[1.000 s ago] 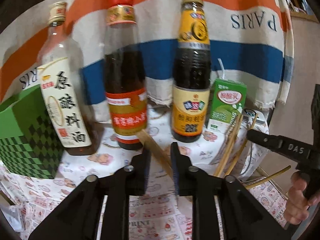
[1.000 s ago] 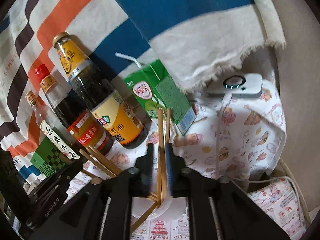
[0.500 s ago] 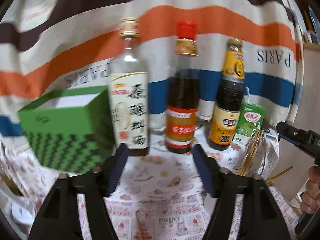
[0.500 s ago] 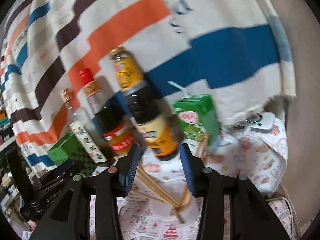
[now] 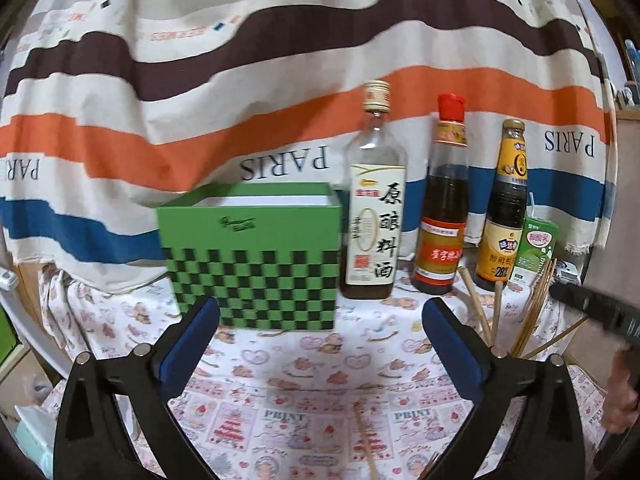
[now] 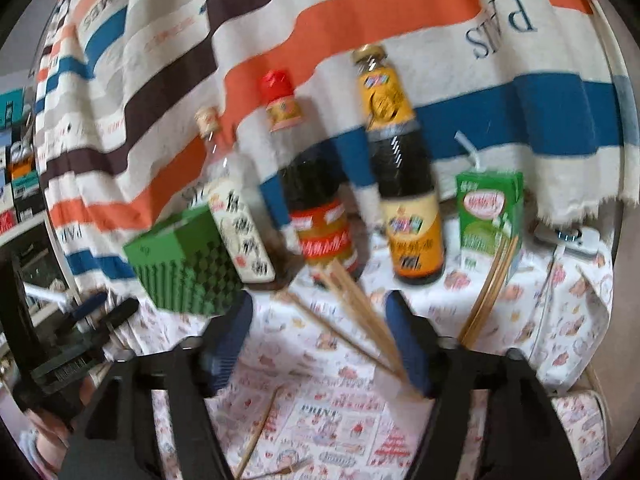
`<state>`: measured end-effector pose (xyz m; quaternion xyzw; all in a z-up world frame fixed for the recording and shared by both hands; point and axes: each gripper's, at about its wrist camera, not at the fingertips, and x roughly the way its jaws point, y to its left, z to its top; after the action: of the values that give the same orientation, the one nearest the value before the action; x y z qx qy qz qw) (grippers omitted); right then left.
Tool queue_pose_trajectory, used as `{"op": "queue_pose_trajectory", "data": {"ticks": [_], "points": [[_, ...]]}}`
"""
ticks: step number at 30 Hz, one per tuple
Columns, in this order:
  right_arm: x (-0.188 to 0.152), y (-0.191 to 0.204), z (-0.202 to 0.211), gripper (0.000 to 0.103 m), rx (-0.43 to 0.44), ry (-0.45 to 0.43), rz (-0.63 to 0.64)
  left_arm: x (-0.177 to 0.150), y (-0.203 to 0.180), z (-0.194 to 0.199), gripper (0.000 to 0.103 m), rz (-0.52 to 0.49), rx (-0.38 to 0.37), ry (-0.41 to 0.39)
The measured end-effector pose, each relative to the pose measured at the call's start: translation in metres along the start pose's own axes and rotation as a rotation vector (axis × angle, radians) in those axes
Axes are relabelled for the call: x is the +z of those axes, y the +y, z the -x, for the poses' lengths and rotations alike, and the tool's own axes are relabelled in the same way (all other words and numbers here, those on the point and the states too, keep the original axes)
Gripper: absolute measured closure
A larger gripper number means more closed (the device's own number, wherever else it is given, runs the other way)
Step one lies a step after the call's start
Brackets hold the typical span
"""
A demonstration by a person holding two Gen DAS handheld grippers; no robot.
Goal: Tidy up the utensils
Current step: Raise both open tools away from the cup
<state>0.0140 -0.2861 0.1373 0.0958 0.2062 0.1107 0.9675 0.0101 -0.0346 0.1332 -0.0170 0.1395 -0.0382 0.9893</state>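
Between both grippers' opening, empty jaws, chopsticks stand in the cup, so the next move calls for grasping the stray chopstick.

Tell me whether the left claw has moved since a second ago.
Yes. The left claw has backed away from the bottles and swung left: the green checkered box now sits centred ahead. Its jaws are opening, with nothing between them.

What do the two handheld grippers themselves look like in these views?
Both are built alike. The left gripper and right gripper have matte black angular fingers with triangular cut-outs, round silver pivot bolts and dark blue pads on the inner faces. White lettering marks the right gripper's side, too cropped to read. No cables or sleeves show.
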Motion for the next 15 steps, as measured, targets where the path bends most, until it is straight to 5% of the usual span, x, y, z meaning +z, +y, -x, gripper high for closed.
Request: {"op": "queue_pose_trajectory", "data": {"ticks": [15], "points": [[-0.062,0.021,-0.008,0.026,-0.029,0.078,-0.034,-0.059,0.036,-0.005,0.001,0.077,-0.037,0.061]]}}
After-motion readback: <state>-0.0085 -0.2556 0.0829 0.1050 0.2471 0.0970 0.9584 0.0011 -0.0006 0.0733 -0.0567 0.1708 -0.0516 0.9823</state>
